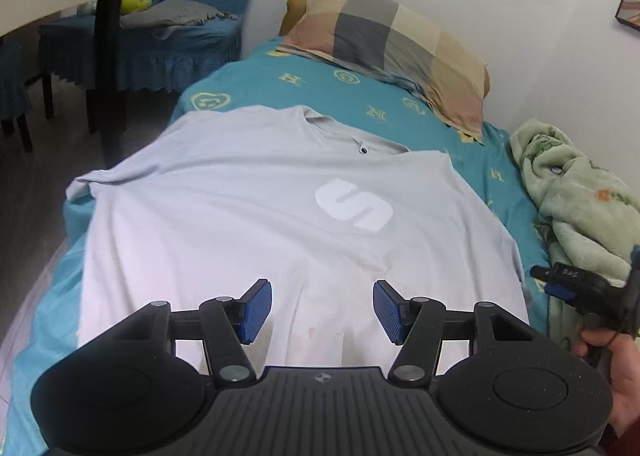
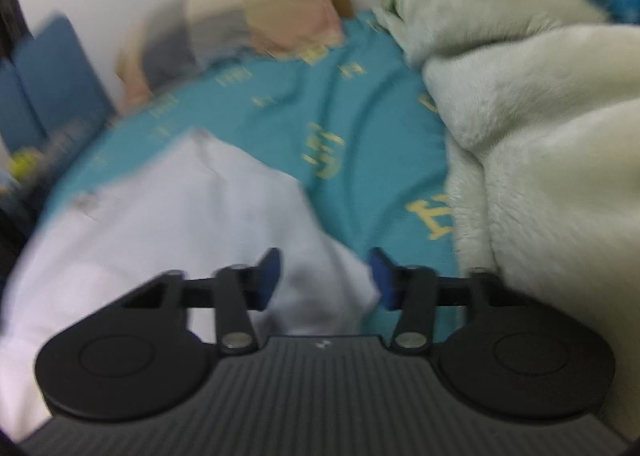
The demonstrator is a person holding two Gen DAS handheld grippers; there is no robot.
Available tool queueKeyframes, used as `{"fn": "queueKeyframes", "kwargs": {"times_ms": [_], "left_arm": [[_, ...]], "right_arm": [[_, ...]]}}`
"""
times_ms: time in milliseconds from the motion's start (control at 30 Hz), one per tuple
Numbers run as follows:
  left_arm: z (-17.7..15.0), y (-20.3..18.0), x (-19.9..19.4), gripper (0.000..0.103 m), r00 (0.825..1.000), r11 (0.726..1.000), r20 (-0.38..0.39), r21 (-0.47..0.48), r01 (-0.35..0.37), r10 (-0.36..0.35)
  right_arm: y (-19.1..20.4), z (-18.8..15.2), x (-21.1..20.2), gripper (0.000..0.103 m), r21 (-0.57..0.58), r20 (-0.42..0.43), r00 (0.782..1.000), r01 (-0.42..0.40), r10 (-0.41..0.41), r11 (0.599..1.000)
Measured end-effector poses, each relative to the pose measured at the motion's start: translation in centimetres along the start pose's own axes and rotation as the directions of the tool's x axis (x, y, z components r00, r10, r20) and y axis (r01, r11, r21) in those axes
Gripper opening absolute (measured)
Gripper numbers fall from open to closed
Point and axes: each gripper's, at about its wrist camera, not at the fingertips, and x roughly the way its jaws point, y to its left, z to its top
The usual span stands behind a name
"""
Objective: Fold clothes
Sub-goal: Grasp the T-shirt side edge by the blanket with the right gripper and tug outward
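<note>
Nearest the lens at the bottom of the left wrist view, the left gripper (image 1: 322,310) holds its blue-padded fingers (image 1: 256,310) wide apart with nothing between them, poised over the lower part of a pale grey T-shirt (image 1: 248,216). The T-shirt lies spread front-up across the centre of the frame on a teal bedsheet (image 1: 360,96) printed with yellow letters, its collar toward the top and a white S-shaped logo (image 1: 354,206) right of centre. A patchwork pillow (image 1: 384,44) sits in the upper middle against the white wall, and a crumpled pale green blanket (image 1: 580,200) fills the right edge. At the lower right, the right gripper (image 1: 560,284) comes in from the edge beside the shirt's right hem, held by a hand (image 1: 616,368). In the upper left stand chairs with blue covers (image 1: 160,40). In the blurred right wrist view, the right gripper (image 2: 324,278) also has its fingers (image 2: 268,278) spread wide and empty at the bottom centre, straddling the shirt's (image 2: 180,236) right edge where it meets the teal bedsheet (image 2: 340,116). The green blanket (image 2: 540,116) crowds the right half, just beside the right finger.
</note>
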Motion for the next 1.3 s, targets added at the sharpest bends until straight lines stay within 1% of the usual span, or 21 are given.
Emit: {"fn": "queueKeyframes", "kwargs": {"times_ms": [33,133,200,300,367,567,667,700,733,767,800,933,967,1033,1100,1233,1300], "left_arm": [[0.0,0.2,0.6,0.059,1.000,1.000,-0.007,-0.004,0.005,-0.005],[0.1,0.9,2.4,0.059,0.999,1.000,-0.026,-0.017,0.019,-0.019],[0.1,1.3,3.6,0.059,0.999,0.999,-0.039,-0.026,0.028,-0.029],[0.2,2.0,5.4,0.059,0.997,0.998,-0.059,-0.040,0.041,-0.043],[0.2,2.3,6.4,0.059,0.996,0.998,-0.070,-0.047,0.052,-0.056],[-0.1,1.8,6.5,0.059,0.993,0.996,-0.085,-0.040,0.083,-0.087],[0.0,1.8,6.0,0.059,0.993,0.995,-0.072,-0.039,0.088,-0.091],[0.0,1.8,5.9,0.059,0.994,0.995,-0.067,-0.042,0.087,-0.090],[0.0,1.9,5.8,0.059,0.994,0.995,-0.063,-0.044,0.086,-0.089],[0.0,1.9,5.7,0.059,0.994,0.995,-0.060,-0.048,0.084,-0.087],[0.0,1.9,5.7,0.059,0.995,0.995,-0.057,-0.051,0.081,-0.084],[0.1,1.9,5.3,0.059,0.996,0.996,-0.041,-0.054,0.072,-0.074],[0.1,1.9,5.2,0.059,0.997,0.996,-0.036,-0.056,0.073,-0.075],[0.1,1.8,5.0,0.059,0.996,0.995,-0.029,-0.056,0.080,-0.082],[0.0,1.7,5.1,0.059,0.997,0.996,-0.031,-0.046,0.076,-0.078],[-0.1,1.7,5.6,0.059,0.996,0.995,-0.046,-0.055,0.080,-0.082],[0.0,1.7,5.9,0.059,0.995,0.995,-0.052,-0.058,0.079,-0.082]], "right_arm": [[0.1,-0.2,0.9,0.045,-0.019,-0.011,1.000,0.028,-0.029,0.999],[0.3,-0.7,2.9,0.044,-0.060,-0.039,0.996,0.075,-0.078,0.995],[0.6,-0.8,3.3,0.045,-0.075,-0.047,0.995,0.079,-0.082,0.994],[1.1,-0.9,3.8,0.052,-0.099,-0.059,0.994,0.083,-0.090,0.992],[1.4,-1.0,4.1,0.054,-0.114,-0.066,0.993,0.087,-0.095,0.990],[1.5,-1.1,4.1,0.055,-0.130,-0.072,0.994,0.077,-0.087,0.989],[1.3,-1.1,3.9,0.054,-0.129,-0.084,0.994,0.059,-0.070,0.990],[1.3,-1.2,3.8,0.047,-0.123,-0.087,0.995,0.044,-0.055,0.991],[1.3,-1.1,3.8,0.028,-0.115,-0.092,0.995,0.027,-0.038,0.993],[1.3,-1.1,3.7,0.016,-0.106,-0.099,0.995,0.015,-0.026,0.994],[1.6,-1.1,3.6,0.004,-0.110,-0.096,0.995,0.026,-0.036,0.994],[3.1,-0.1,1.7,0.004,-0.159,0.020,0.998,0.063,-0.060,0.985],[3.6,0.7,1.0,0.004,-0.178,0.066,0.996,0.078,-0.067,0.981],[4.4,2.8,-0.3,0.004,-0.210,0.152,0.984,0.121,-0.089,0.970],[4.8,5.5,-0.9,0.004,-0.232,0.225,0.966,0.179,-0.126,0.956],[4.1,9.9,0.2,0.004,-0.271,0.300,0.921,0.330,-0.247,0.904],[2.8,11.0,2.2,0.004,-0.260,0.258,0.921,0.357,-0.292,0.897]]}}
